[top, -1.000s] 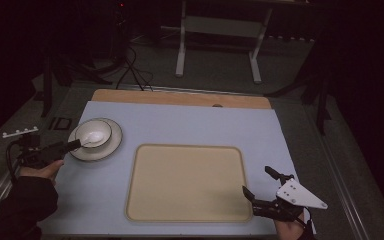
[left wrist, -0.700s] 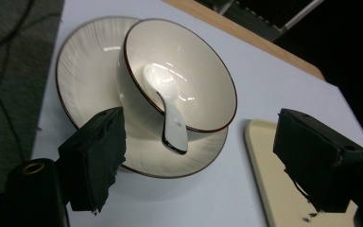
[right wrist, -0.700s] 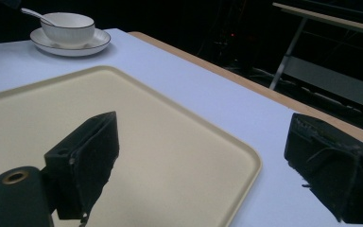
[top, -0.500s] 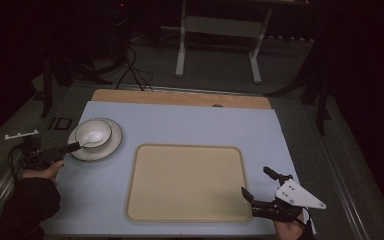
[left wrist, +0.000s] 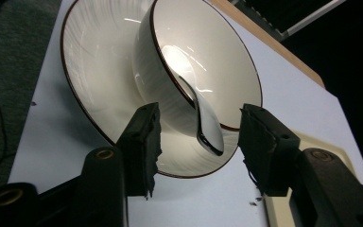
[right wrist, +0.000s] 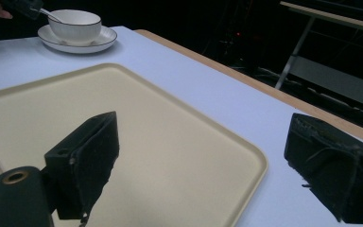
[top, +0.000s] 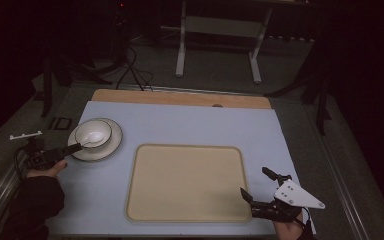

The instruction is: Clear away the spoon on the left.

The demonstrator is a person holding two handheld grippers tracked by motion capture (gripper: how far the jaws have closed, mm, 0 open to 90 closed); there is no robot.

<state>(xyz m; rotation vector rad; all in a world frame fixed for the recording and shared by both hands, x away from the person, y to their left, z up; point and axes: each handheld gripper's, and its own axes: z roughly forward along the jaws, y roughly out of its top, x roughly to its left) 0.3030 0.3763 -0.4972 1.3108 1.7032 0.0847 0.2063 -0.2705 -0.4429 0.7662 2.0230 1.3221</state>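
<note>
My left gripper point(left wrist: 196, 142) sits at the left of the high frame, fingers point(left wrist: 142, 142) spread on either side of the spoon point(left wrist: 203, 123) handle, not yet touching it. The spoon leans in the bowl point(top: 93, 133), which stands on the plate point(top: 111, 147) at the upper left of the surface point(top: 190, 122). To grip well, I judge I should centre the handle and close gently so the bowl stays put. My right gripper point(top: 260, 192) hovers spread at the tray's point(top: 185, 182) lower right corner.

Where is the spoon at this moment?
In the high view, the spoon lies in the white bowl on the plate at the table's left, its handle reaching over the rim between the left gripper's open jaws.
</note>
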